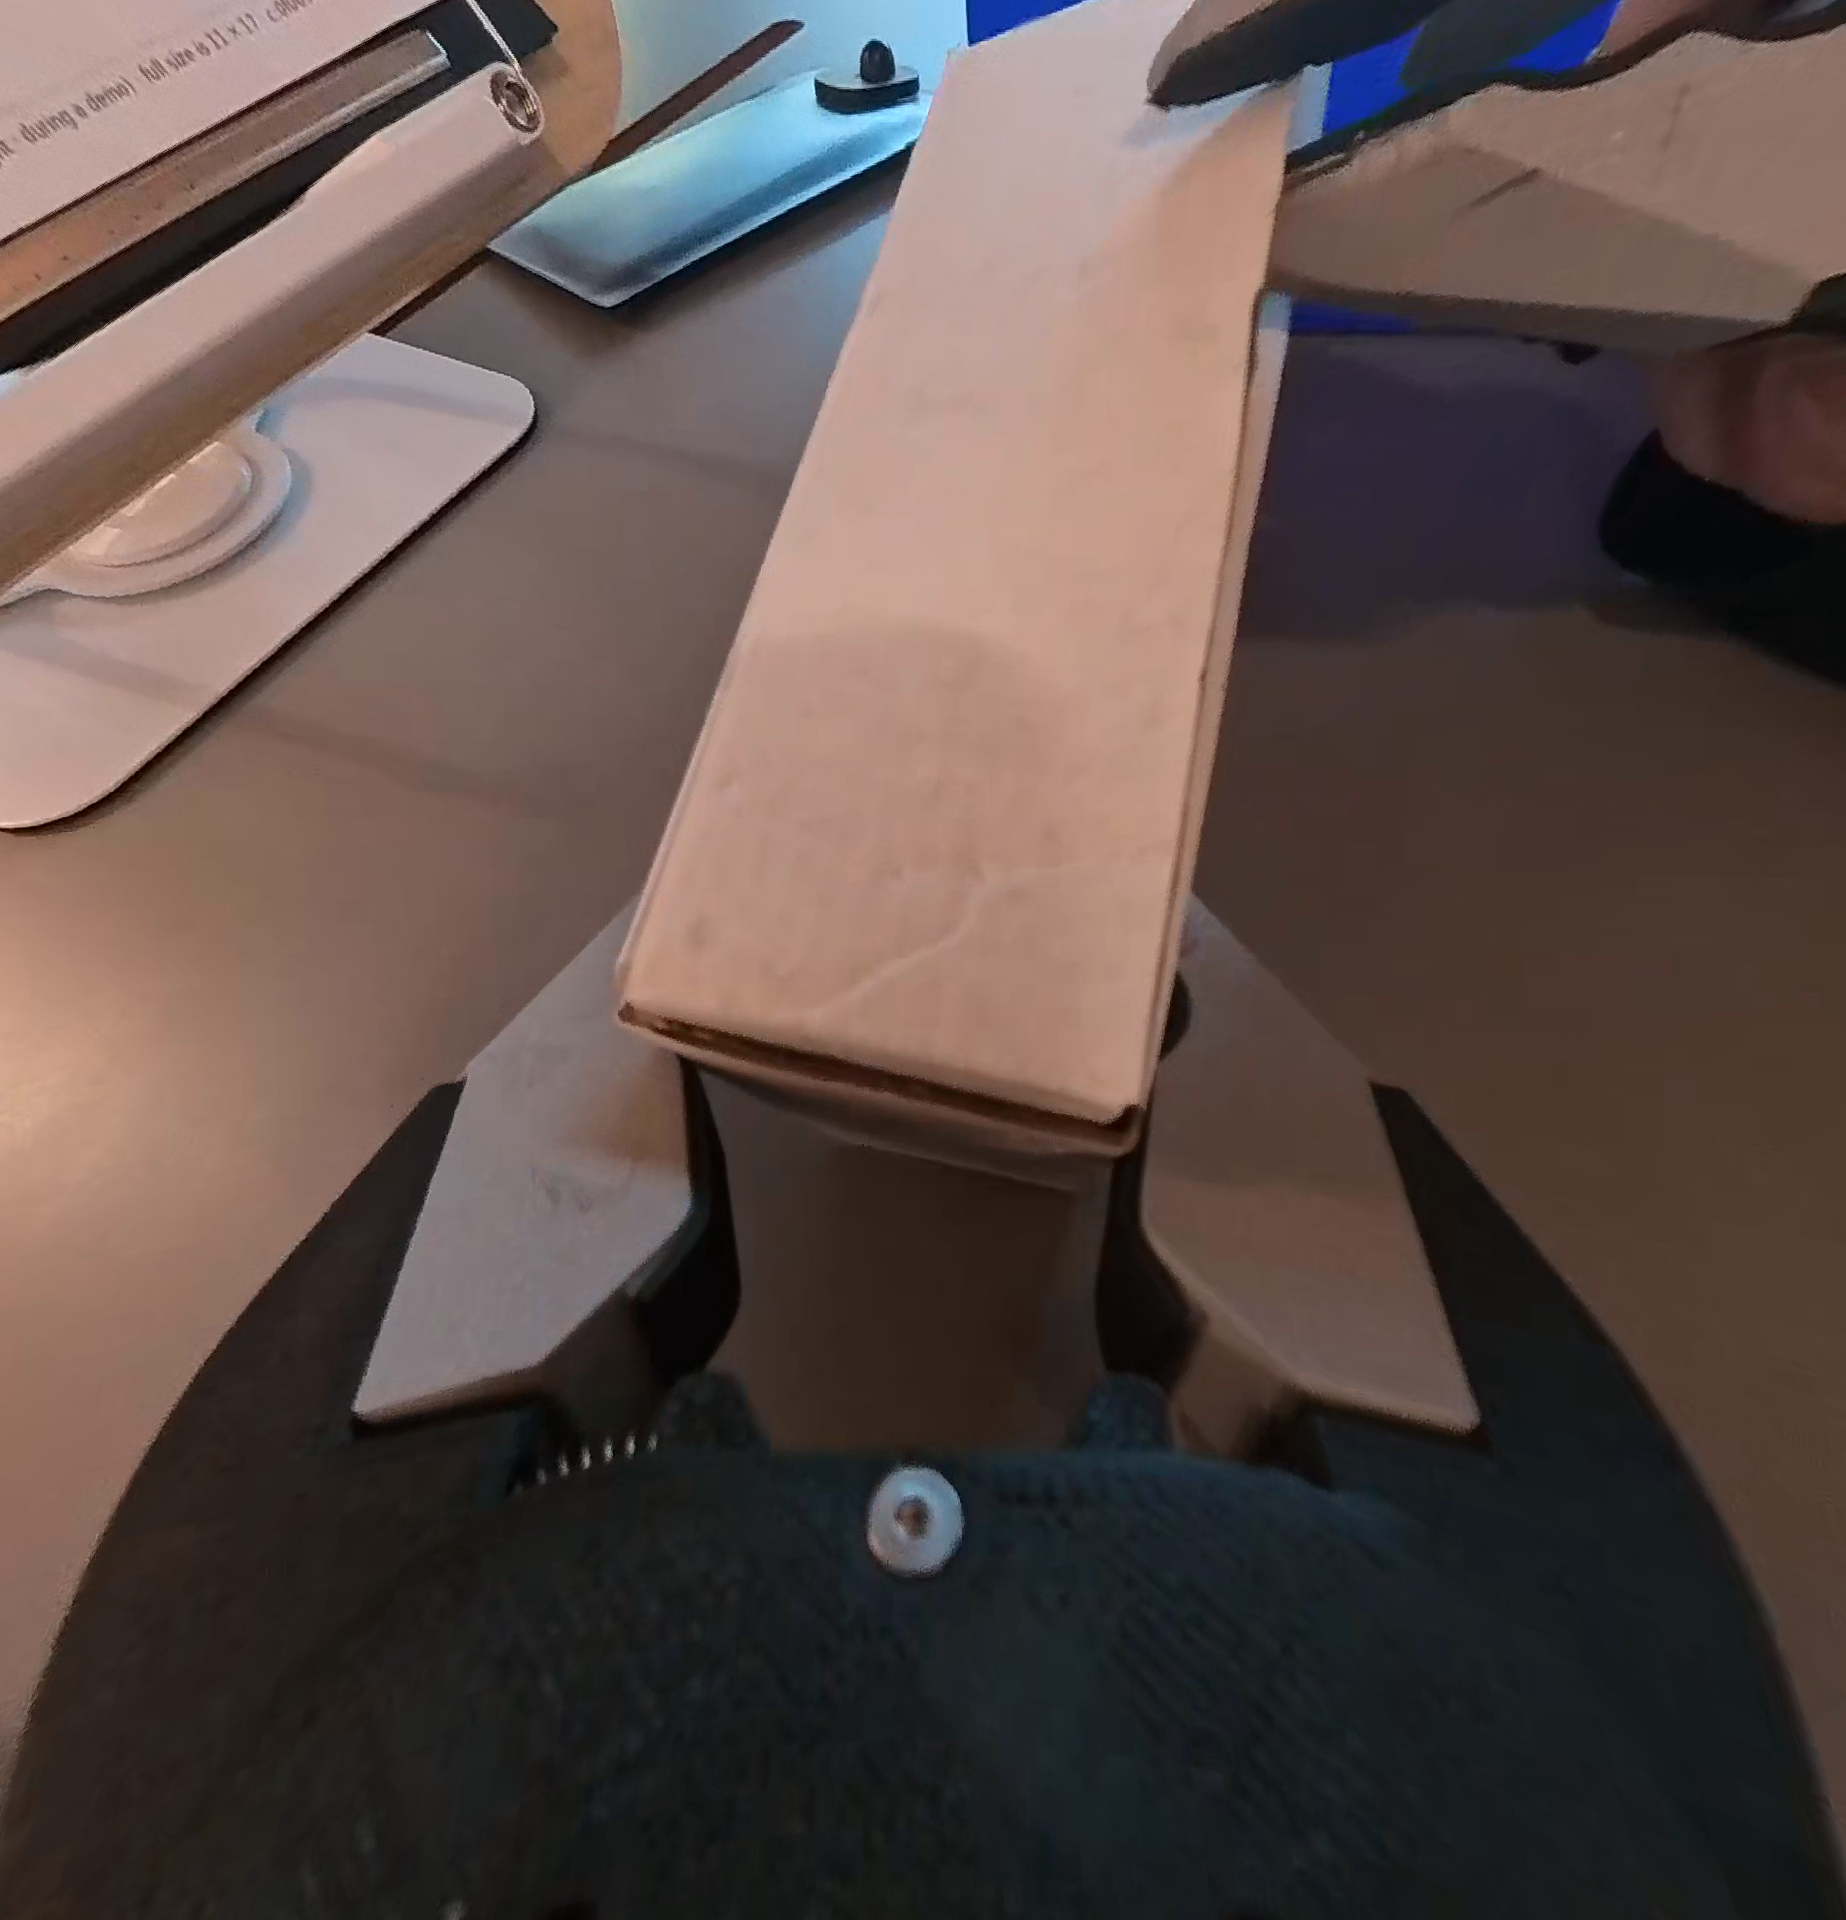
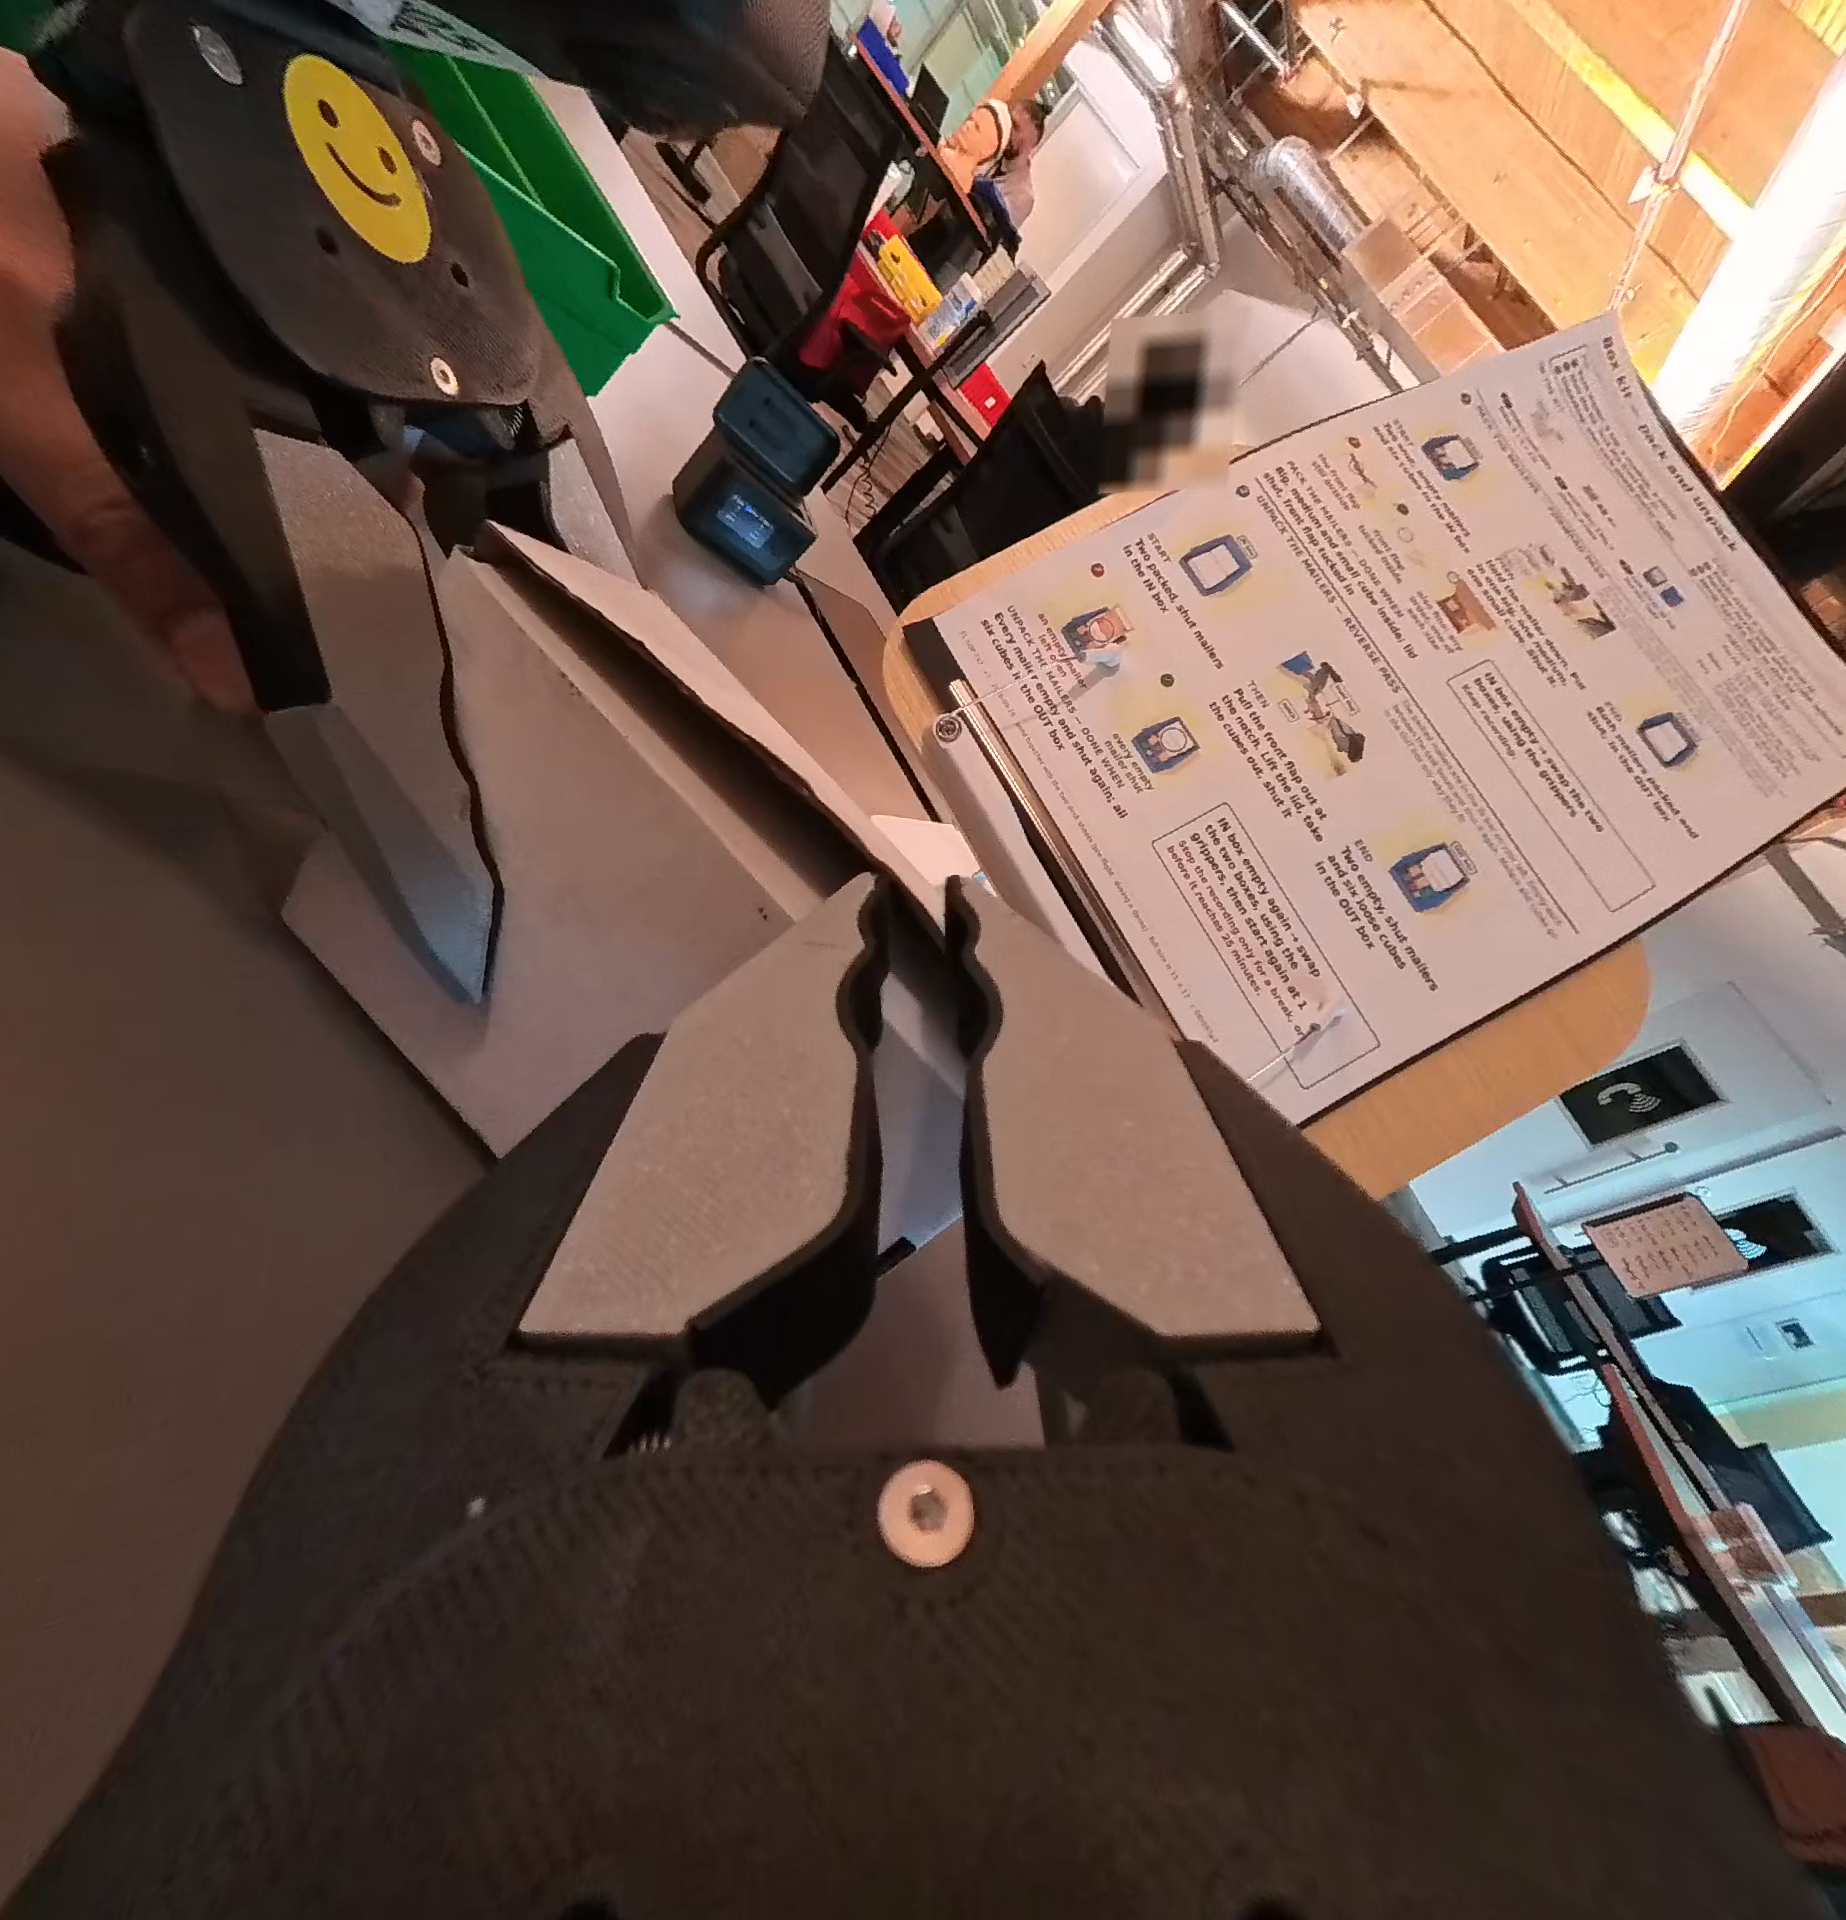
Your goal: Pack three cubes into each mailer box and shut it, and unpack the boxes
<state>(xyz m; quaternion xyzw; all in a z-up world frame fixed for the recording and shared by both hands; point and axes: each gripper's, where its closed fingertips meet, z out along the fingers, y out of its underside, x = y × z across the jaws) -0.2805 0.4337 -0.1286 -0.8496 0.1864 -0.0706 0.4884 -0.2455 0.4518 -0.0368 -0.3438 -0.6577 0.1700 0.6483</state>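
Note:
A shut cardboard mailer box (image 1: pixel 981 623) is held above the table, its long side pointing away. My left gripper (image 1: pixel 898 1153) is shut on its near end, one finger on each side wall. The right gripper's fingers (image 1: pixel 1241 73) come in from the upper right and close over the box's far right corner. In the right wrist view the right gripper (image 2: pixel 914 935) has its jaws nearly together over a thin edge of the box (image 2: pixel 628 790). The left gripper (image 2: pixel 462 935), with a yellow smiley sticker and a hand behind it, holds the other end. No cubes show.
A stand with a printed instruction sheet (image 2: pixel 1418 727) stands by the box; its white base (image 1: pixel 171 623) is on the table at left. A flat grey plate (image 1: pixel 711 187) lies behind. Green bins (image 2: pixel 545 229) and a small black device (image 2: pixel 753 499) stand farther off. The gap from one gripper's tips to the other's is roughly 10 cm. The flat grey plate (image 1: pixel 711 187) is about equally far from each gripper, around 35 cm.

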